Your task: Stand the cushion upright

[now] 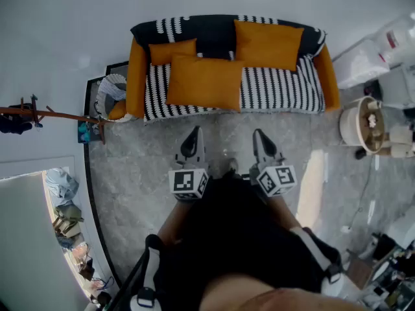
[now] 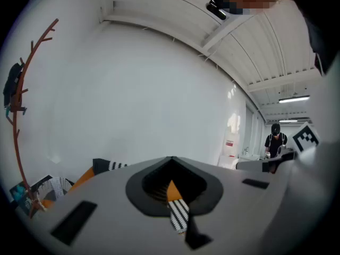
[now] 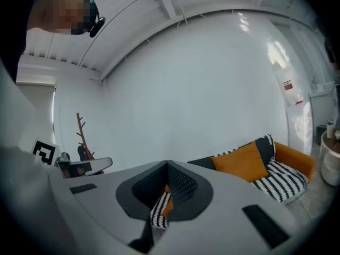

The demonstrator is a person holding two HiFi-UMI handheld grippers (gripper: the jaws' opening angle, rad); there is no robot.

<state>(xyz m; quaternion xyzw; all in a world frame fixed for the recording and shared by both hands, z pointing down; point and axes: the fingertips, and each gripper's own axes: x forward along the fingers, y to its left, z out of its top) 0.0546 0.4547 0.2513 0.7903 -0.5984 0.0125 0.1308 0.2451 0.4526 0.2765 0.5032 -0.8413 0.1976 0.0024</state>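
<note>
Ahead of both grippers, well apart across the grey floor, the striped sofa carries a large orange cushion. It seems to lie flat on the seat, just beyond the left gripper. That one and the right gripper are both clenched, jaws together on nothing.

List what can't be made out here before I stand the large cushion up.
Left gripper view: sofa mostly hidden behind the body of the left hand-held gripper.
Head view: small cushion, lower edge covered by the large cushion.
Head view: basket contents beside the sofa, too small.
</note>
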